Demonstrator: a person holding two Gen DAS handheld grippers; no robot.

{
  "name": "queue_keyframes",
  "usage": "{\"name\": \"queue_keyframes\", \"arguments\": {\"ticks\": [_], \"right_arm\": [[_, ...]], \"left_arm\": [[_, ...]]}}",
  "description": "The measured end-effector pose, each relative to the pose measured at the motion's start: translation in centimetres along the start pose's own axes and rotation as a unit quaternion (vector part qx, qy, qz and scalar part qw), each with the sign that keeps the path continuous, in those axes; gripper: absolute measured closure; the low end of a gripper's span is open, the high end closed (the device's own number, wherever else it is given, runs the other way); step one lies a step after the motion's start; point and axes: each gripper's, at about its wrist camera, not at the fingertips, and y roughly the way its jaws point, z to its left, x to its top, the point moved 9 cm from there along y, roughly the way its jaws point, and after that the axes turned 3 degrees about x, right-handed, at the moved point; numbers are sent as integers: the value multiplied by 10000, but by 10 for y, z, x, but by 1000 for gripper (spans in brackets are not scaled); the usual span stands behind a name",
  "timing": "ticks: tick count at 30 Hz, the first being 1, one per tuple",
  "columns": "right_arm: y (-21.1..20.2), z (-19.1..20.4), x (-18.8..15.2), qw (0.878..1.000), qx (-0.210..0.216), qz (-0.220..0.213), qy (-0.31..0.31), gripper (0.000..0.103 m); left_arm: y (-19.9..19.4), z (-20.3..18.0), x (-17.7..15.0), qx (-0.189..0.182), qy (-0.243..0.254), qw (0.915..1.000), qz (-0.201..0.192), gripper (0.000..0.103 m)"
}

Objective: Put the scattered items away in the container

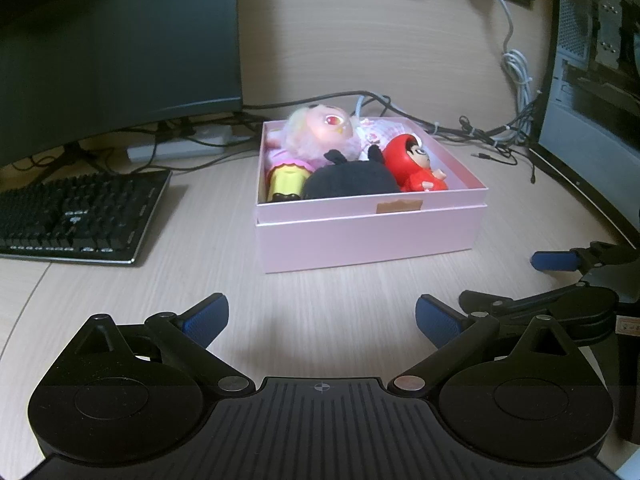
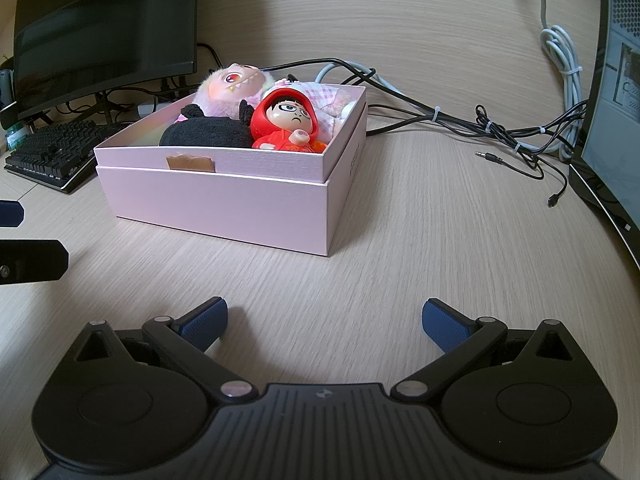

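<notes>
A pink box point(image 1: 372, 236) point(image 2: 224, 196) stands on the wooden desk. It holds a pink furry doll point(image 1: 320, 132) point(image 2: 232, 84), a black plush point(image 1: 350, 184) point(image 2: 204, 132), a red hooded figure point(image 1: 416, 164) point(image 2: 288, 124) and a pink checked soft item point(image 2: 324, 94). My left gripper point(image 1: 322, 318) is open and empty, low over the desk in front of the box. My right gripper point(image 2: 324, 320) is open and empty, in front of the box's right corner; it also shows in the left wrist view point(image 1: 556, 262).
A black keyboard point(image 1: 76, 216) point(image 2: 48, 152) lies left of the box under a dark monitor point(image 1: 112, 40) point(image 2: 104, 28). Cables point(image 1: 480, 132) point(image 2: 460, 120) run behind and right of the box. A computer case point(image 1: 592, 80) point(image 2: 612, 100) stands at the right.
</notes>
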Motion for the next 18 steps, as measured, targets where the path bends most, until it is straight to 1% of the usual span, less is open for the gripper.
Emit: {"name": "queue_keyframes", "arguments": {"ticks": [18], "right_arm": [[0,0,0,10000,-6,-2,6,0]], "left_arm": [[-1,1,-1,56,-28,10000,9,1]]}}
